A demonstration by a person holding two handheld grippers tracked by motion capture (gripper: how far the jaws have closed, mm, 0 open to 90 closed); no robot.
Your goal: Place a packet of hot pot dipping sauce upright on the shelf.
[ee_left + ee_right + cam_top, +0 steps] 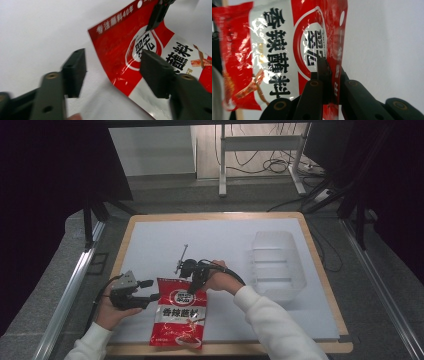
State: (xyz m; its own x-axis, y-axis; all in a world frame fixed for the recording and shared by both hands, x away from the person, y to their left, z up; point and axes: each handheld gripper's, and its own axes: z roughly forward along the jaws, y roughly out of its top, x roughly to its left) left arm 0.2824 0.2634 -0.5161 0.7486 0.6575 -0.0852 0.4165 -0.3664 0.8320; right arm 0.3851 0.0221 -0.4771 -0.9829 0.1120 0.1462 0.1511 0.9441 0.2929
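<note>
Red-and-white glossy seasoning pouch at table's near edge, long axis near-to-far, right gripper clamped on its far end, left gripper wide, empty, beside its left edge

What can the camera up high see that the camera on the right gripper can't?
The high view takes in the clear plastic bin, the wooden-edged table and the left gripper, open beside the packet. The right gripper view gives the close look: its jaws pinching the packet's top edge. Both show the red and white packet and the right gripper.
</note>
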